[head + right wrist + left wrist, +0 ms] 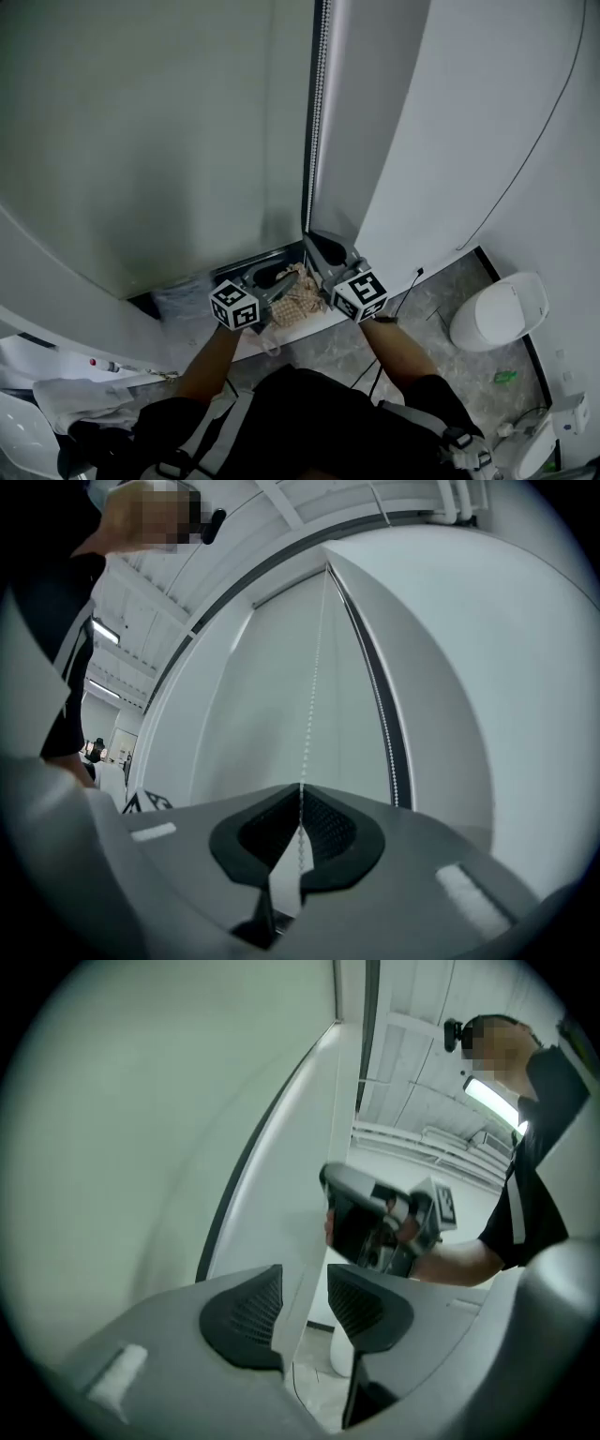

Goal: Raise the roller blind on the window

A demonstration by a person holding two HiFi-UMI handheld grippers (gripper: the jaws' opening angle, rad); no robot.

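The pale roller blind (pixel 169 122) hangs over the window on the left. Its bead chain (pixel 315 112) runs down along the blind's right edge. My right gripper (pixel 317 246) is low on that chain. In the right gripper view the right gripper (pixel 300 832) is shut on the bead chain (pixel 314 686), which rises taut from the pads. A second strand (pixel 380 714) hangs free to the right. My left gripper (pixel 267 277) sits just left of and below the right one. In the left gripper view it (pixel 305 1307) is open with nothing between its pads, and the right gripper (pixel 384 1222) shows beyond.
A beige netted cloth (pixel 295 298) lies on the sill under the grippers. A white rounded bin (pixel 497 314) stands on the grey floor to the right, and a thin cable (pixel 534 150) runs down the white wall. White clutter (pixel 66 394) sits at the lower left.
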